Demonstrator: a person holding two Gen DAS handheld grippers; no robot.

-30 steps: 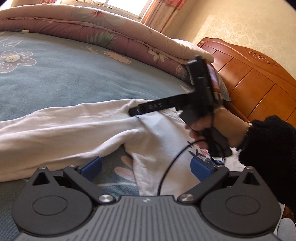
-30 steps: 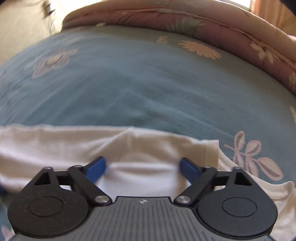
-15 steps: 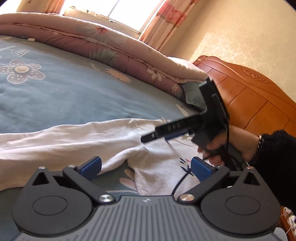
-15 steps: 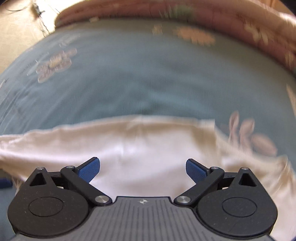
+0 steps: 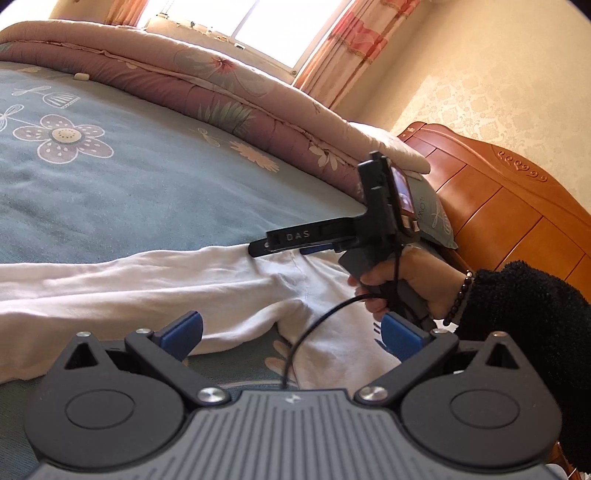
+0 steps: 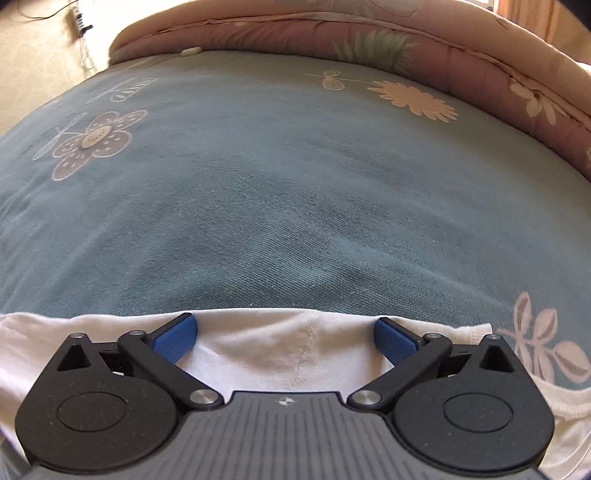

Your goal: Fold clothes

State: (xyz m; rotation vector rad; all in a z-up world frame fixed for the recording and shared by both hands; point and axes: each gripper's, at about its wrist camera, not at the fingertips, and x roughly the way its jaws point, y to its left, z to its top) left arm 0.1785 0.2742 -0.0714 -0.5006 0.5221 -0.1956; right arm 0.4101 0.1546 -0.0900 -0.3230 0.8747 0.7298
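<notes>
Right gripper spread above white, creased, seamed garment.

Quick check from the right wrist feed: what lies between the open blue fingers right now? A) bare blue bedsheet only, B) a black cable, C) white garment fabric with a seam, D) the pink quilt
C: in the right wrist view, the right gripper stands open over the white garment, whose seam runs between the blue pads.

Bright daylight from blown-out window; sharp frames, fisheye-bent edges.
</notes>
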